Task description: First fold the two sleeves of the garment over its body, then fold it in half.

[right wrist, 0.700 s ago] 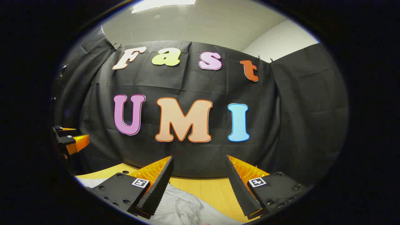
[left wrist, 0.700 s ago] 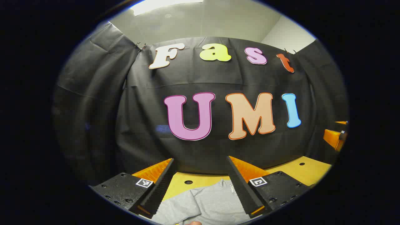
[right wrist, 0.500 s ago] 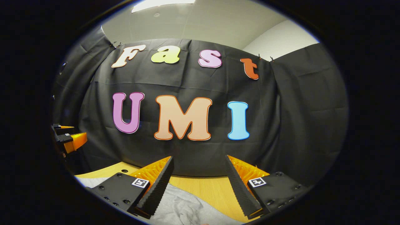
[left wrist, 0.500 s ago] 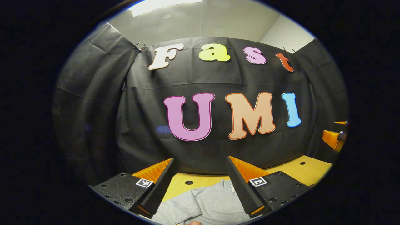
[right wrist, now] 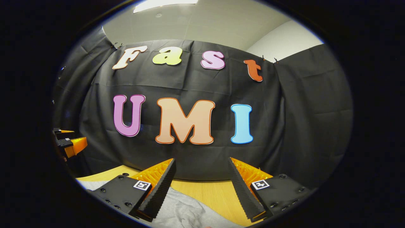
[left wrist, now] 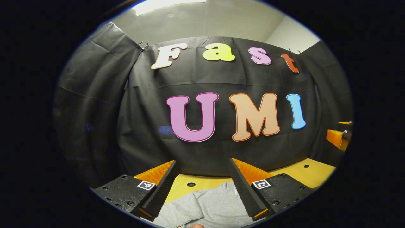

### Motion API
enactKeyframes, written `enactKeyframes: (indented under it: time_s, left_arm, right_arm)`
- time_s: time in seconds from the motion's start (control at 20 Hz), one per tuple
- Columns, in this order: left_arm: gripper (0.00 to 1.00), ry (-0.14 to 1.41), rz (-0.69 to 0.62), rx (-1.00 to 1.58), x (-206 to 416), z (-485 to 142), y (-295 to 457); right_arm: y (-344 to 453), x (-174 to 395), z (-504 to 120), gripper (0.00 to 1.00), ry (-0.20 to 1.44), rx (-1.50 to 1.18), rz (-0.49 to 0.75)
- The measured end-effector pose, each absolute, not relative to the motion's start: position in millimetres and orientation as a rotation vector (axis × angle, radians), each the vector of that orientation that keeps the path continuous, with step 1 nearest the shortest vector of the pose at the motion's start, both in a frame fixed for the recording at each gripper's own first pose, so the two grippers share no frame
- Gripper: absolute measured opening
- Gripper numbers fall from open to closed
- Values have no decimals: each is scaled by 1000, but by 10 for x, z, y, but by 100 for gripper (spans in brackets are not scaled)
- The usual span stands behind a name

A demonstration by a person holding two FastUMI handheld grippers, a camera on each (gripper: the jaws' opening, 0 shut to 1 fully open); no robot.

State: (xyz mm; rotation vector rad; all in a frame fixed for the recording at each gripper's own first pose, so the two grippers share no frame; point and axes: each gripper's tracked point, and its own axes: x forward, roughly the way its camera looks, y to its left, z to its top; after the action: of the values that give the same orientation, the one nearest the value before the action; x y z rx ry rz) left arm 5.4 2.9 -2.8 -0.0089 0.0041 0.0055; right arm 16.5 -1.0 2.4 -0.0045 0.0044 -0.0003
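A grey sweatshirt (left wrist: 208,205) lies flat on the wooden table (left wrist: 303,172), its collar toward the back wall. My left gripper (left wrist: 202,164) hangs above it, open, nothing between its fingers. In the right gripper view a rumpled part of the grey sweatshirt (right wrist: 186,212) lies below my right gripper (right wrist: 202,161), which is open and empty too. The right gripper (left wrist: 340,134) shows at the far right edge of the left gripper view. The left gripper (right wrist: 68,142) shows at the far left edge of the right gripper view.
The table (right wrist: 215,193) has small round holes (left wrist: 191,184) near its back edge. The black cloth wall (left wrist: 202,152) stands close behind the table.
Both views shift only slightly; the grippers stay open above the sweatshirt.
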Motion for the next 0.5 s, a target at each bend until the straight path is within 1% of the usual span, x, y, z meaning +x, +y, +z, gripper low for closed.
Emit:
enactKeyframes:
  time_s: [0.35,0.5]
  left_arm:
    - [95,-9,-4,-8,102,-12,6]
    - [95,-4,-10,-4,107,-43,-22]
  right_arm:
    - [-148,173,-80,99,29,-8,-17]
    - [-446,120,-259,100,64,-30,-70]
